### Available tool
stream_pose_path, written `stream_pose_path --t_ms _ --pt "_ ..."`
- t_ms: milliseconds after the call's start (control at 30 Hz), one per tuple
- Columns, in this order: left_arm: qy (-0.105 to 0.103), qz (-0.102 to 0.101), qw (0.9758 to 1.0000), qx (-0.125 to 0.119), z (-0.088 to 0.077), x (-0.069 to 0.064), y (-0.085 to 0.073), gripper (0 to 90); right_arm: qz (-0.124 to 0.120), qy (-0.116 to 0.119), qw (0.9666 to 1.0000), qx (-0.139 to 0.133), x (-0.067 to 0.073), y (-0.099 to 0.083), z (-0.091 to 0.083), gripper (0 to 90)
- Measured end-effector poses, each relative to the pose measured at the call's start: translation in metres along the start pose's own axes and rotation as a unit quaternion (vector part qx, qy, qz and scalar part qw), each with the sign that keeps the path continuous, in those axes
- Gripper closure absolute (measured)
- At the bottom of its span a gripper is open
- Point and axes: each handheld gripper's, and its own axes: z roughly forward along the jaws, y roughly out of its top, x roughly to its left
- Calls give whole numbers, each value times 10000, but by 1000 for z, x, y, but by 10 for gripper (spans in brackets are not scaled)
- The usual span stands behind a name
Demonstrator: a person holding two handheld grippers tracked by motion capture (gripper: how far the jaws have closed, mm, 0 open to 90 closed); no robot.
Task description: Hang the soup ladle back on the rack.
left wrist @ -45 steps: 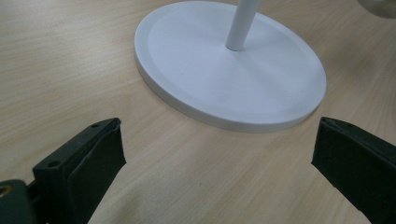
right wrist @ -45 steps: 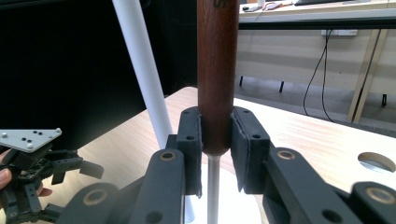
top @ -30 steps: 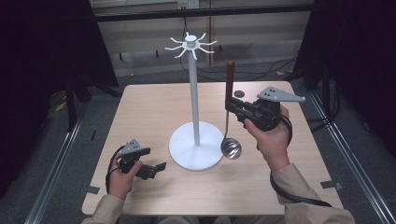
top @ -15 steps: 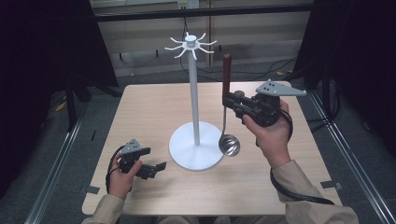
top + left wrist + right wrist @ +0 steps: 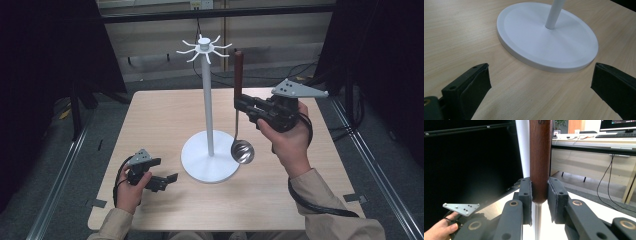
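Above, in the high view, the right gripper (image 5: 241, 106) grips the ladle (image 5: 239, 75) upright beside the white stand (image 5: 207, 100), bowl hanging over the table (image 5: 160, 115). The left gripper (image 5: 167, 176) rests with fingers open. Left gripper view: the stand's pole is cut off. Right gripper view: fingers (image 5: 526, 195) clamp the brown handle, its top cut off.

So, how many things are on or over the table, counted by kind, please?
Hook stand: 1
Ladle: 1, held upright in the right claw
Hand-held claws: 2, the right one and the left claw, which is open
Total: 4
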Motion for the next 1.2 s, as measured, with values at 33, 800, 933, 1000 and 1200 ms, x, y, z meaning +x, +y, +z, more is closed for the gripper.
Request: stream_pose_path --t_ms 33,800,933,1000,1200 --pt "-2 -29 10000 -22 0 0 0 19 0 12 10000 -1 1 1 0 747" --pt "7 -47 10000 -14 0 0 0 19 -27 163 9998 -55 8 8 6 747" --pt "-3 -38 10000 -11 0 0 0 19 -26 169 9999 -24 8 8 9 747" --pt "11 -44 10000 -17 0 0 0 19 1 177 9998 -8 8 8 10 747" --pt "-4 -36 10000 -19 0 1 0 19 21 212 9998 -13 8 7 15 747"
